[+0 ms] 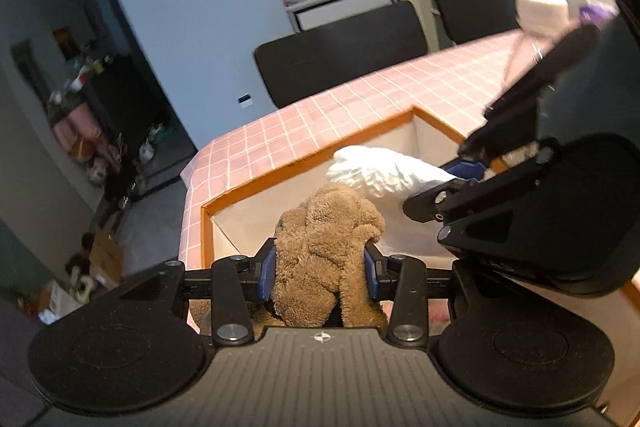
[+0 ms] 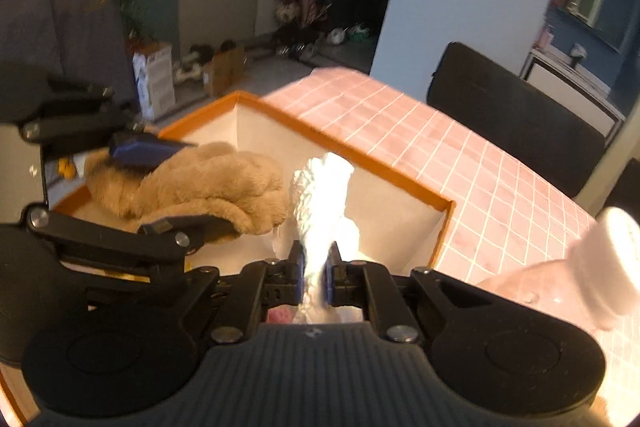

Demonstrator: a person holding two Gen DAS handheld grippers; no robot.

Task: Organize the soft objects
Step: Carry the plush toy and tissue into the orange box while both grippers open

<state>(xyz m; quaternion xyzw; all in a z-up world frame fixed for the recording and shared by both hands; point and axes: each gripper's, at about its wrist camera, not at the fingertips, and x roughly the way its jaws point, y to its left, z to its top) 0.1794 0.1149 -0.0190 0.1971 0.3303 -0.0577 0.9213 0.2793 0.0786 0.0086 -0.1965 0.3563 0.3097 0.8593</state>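
Brown plush [image 1: 326,247] clamped between jaws.

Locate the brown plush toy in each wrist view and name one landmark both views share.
Left wrist view: the brown plush toy sits bottom centre, clamped in the left tool, over the box.
Right wrist view: the brown plush toy lies left of centre, beside the white soft object.
Shared landmark: the orange-rimmed box on the pink checked tablecloth.
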